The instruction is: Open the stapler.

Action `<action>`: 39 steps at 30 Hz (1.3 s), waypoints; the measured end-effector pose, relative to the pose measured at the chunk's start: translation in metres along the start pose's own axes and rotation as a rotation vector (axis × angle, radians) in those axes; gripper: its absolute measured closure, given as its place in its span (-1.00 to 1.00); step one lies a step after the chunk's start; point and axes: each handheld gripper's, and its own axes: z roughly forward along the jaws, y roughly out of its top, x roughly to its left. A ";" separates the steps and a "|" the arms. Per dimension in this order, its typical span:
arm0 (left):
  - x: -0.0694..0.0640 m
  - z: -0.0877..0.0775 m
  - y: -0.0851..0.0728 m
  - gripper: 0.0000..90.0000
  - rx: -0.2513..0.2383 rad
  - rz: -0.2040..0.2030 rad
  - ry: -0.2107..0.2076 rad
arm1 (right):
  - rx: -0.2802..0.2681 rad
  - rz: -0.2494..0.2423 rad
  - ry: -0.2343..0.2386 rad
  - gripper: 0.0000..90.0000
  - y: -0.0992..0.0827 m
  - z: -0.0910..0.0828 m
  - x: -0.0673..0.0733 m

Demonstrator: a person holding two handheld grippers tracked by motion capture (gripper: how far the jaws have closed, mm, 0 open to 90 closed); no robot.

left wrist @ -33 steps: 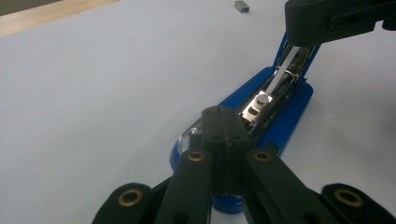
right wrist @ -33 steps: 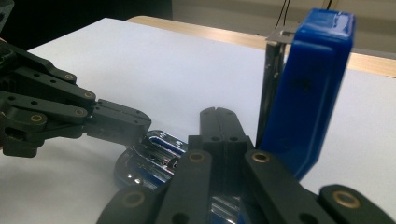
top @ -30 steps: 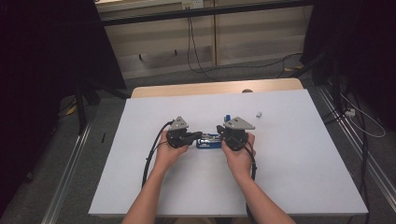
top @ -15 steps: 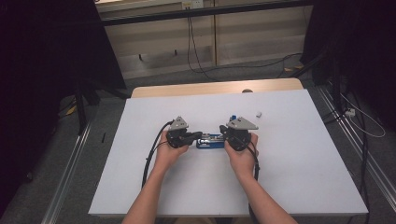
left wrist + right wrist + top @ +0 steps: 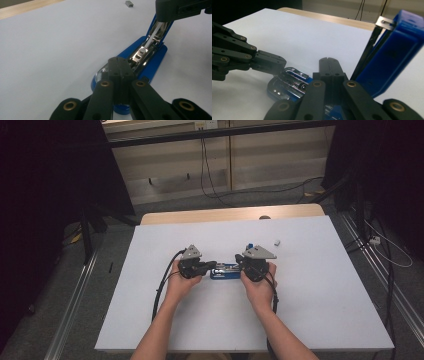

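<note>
A blue stapler [image 5: 225, 271] lies open on the white table [image 5: 310, 290] between my two grippers. In the left gripper view its blue base and shiny metal magazine [image 5: 147, 52] run away from my left gripper [image 5: 119, 62], whose jaws are shut together and rest on the stapler's near end. My right gripper [image 5: 329, 62] is shut too, its tips down over the metal channel [image 5: 292, 75], with the blue lid [image 5: 392, 55] swung up beside it. The left gripper [image 5: 269, 62] touches the stapler's chrome front end. Nothing is clamped between either pair of jaws.
A small grey block of staples [image 5: 277, 241] lies on the table beyond the right hand. A dark round thing [image 5: 264, 217] sits at the far wooden edge. Cables trail from both grippers toward the person. Black stands and floor cables surround the table.
</note>
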 end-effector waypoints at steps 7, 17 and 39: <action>0.000 0.000 0.000 1.00 -0.002 -0.004 -0.001 | 0.008 -0.010 -0.015 1.00 -0.001 -0.001 -0.003; -0.001 0.000 0.000 1.00 0.003 -0.002 0.007 | 0.032 0.028 -0.040 1.00 -0.016 -0.003 -0.024; -0.003 -0.013 0.008 0.86 -0.020 -0.042 -0.017 | 0.058 -0.017 -0.044 1.00 -0.012 -0.014 -0.047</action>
